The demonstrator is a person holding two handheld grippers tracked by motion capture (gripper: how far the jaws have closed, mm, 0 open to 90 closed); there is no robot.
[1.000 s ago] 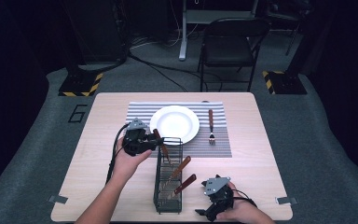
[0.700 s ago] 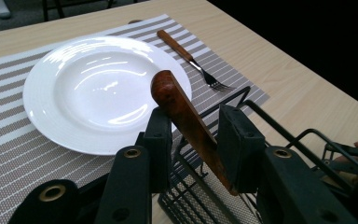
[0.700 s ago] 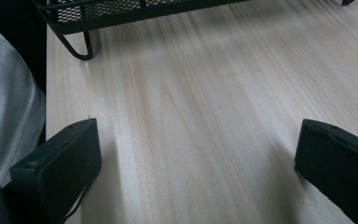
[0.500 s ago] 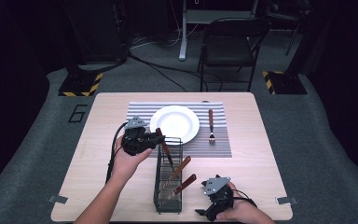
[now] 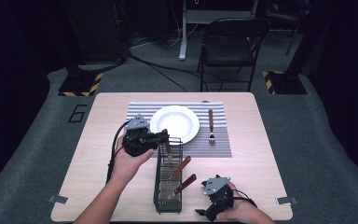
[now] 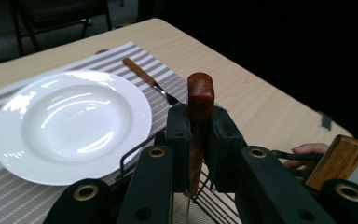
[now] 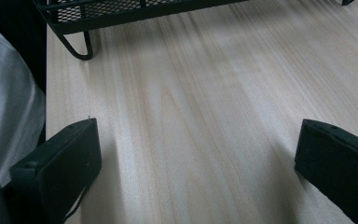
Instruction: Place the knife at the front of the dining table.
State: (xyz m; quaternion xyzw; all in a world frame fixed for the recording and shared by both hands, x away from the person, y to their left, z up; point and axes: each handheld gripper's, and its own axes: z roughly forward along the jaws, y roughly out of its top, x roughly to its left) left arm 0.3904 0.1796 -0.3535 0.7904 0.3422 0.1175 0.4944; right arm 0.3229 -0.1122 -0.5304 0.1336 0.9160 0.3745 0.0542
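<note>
Lifted since a second ago, the left gripper (image 5: 161,138) has drawn a wooden-handled knife (image 6: 199,100) up at the far end of the wire basket (image 5: 168,196).

Largest first: the wooden table (image 5: 251,154) carries a striped placemat (image 5: 219,147) with a white plate (image 5: 175,123) on it and a fork (image 5: 210,126) just beside the plate. The basket stands in front of the mat, two more wooden handles (image 5: 184,173) leaning out of it. The left jaws are clamped on the knife's handle, upright, its blade running down into the basket. The right gripper (image 7: 196,154) rests low on bare table near the front edge, jaws wide apart and holding nothing, one basket foot (image 7: 77,49) ahead of them.
</note>
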